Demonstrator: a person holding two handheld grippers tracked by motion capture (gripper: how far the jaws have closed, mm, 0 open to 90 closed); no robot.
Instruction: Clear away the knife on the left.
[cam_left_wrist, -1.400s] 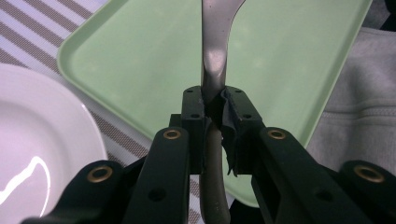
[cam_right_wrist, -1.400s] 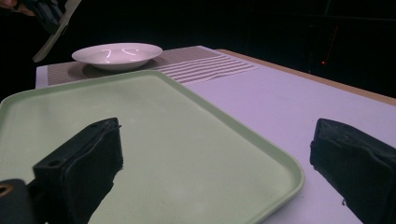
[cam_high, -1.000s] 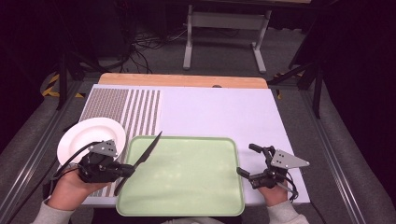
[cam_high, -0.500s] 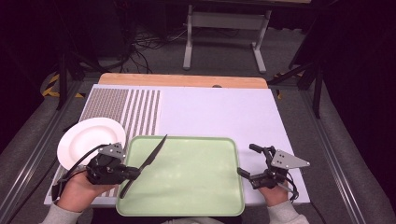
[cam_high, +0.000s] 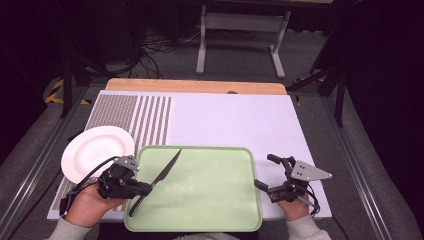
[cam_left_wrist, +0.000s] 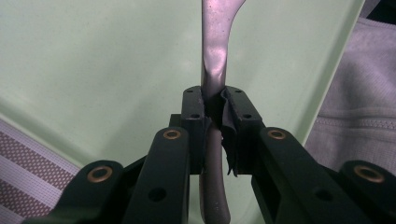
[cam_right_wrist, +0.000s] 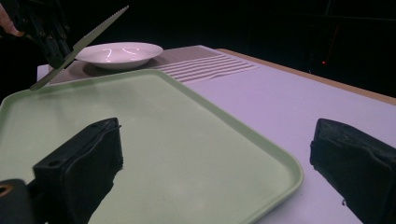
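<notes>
My left gripper (cam_high: 145, 189) is shut on the handle of a serrated knife (cam_high: 167, 167). The knife hangs slanted over the left part of the pale green tray (cam_high: 210, 195), tip pointing away and to the right. In the left gripper view the jaws clamp the knife's grey handle (cam_left_wrist: 215, 70) above the tray (cam_left_wrist: 93, 70). My right gripper (cam_high: 266, 172) stands open at the tray's right edge with nothing between its fingers. In the right gripper view (cam_right_wrist: 219, 158) the tray's corner (cam_right_wrist: 261, 149) lies between the jaws, with the knife (cam_right_wrist: 88, 39) far off.
A white plate (cam_high: 97, 150) sits left of the tray on the mat's striped part (cam_high: 140, 117), and is seen again in the right gripper view (cam_right_wrist: 121, 52). Plain white mat (cam_high: 235, 122) stretches beyond the tray to a wooden strip (cam_high: 195, 86). A sleeve (cam_left_wrist: 355, 116) lies below the tray's near edge.
My left gripper has carried the knife a little to the right, further over the tray. The right gripper has stayed still and open.
</notes>
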